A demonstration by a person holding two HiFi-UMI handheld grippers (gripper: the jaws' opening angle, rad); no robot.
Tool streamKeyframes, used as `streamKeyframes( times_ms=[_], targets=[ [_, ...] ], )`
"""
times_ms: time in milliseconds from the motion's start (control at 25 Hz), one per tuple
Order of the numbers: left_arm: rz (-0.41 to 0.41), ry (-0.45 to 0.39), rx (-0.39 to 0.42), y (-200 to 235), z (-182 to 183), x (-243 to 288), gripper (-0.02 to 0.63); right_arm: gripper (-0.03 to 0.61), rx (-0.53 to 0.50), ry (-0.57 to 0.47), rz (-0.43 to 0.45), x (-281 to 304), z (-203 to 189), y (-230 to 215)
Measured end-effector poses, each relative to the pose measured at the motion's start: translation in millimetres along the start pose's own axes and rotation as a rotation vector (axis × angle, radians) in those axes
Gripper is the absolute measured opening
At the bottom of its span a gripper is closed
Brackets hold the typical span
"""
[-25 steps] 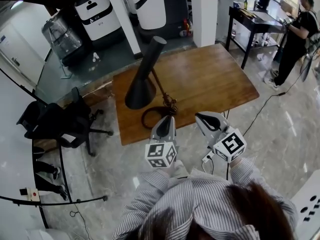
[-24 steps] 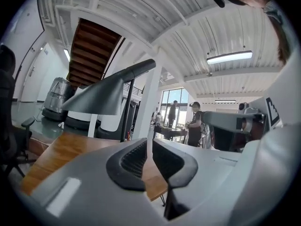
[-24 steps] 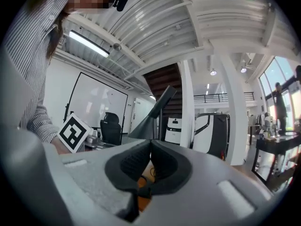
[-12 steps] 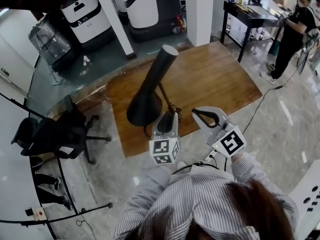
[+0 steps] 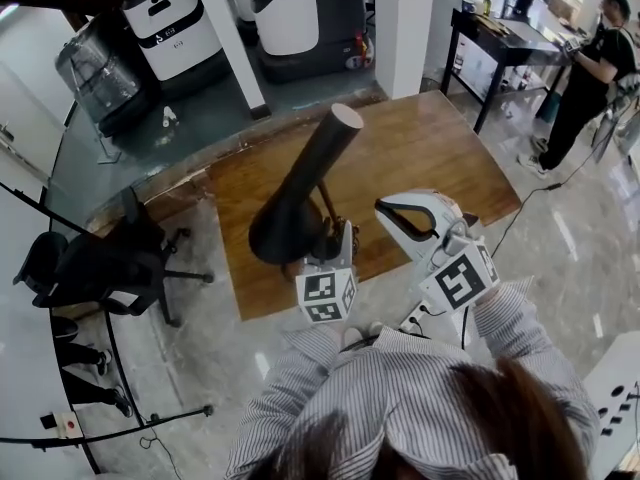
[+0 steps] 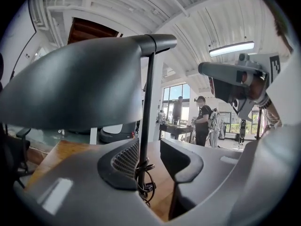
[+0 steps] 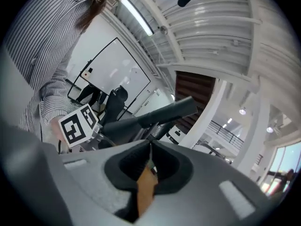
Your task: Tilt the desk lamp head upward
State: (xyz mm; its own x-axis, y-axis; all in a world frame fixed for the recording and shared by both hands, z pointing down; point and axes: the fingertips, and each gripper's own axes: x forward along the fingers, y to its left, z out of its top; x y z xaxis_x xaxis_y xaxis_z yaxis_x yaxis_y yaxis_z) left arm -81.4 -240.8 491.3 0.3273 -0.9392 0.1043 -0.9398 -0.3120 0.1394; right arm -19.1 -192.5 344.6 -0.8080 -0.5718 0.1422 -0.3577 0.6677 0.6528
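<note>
Matte black cone-shaped lamp head (image 5: 305, 183) over wooden table (image 5: 430, 158)

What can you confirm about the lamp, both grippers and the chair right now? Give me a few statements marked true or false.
1. The desk lamp stands on the wooden table. True.
2. The lamp's stem is between the left gripper's jaws. True; those jaws are opening.
3. The right gripper clamps the lamp's shade. False: its jaws are together, empty, clear of the lamp.
4. The office chair stands at the table's right in the head view. False: it stands to the left.
</note>
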Motion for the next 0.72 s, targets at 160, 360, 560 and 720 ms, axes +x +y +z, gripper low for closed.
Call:
streamKeyframes(
  times_ms=[160, 360, 560, 720],
  targets=[
    [0.007, -0.007, -0.01, 0, 2, 7, 0.132, 0.021, -0.096, 0.01, 0.014, 7, 11, -19],
    [0.006, 0.013, 0.002, 1, -3, 12, 0.129, 0.042, -0.311, 0.009, -0.006, 11, 33, -36],
    [0.017, 0.014, -0.009, 2, -2, 14, 0.127, 0.09, -0.627, 0.062, -0.065, 10, 60, -64],
    [0.011, 0.014, -0.017, 2, -2, 14, 0.127, 0.171, -0.892, 0.131, -0.062, 18, 71, -76]
  ],
)
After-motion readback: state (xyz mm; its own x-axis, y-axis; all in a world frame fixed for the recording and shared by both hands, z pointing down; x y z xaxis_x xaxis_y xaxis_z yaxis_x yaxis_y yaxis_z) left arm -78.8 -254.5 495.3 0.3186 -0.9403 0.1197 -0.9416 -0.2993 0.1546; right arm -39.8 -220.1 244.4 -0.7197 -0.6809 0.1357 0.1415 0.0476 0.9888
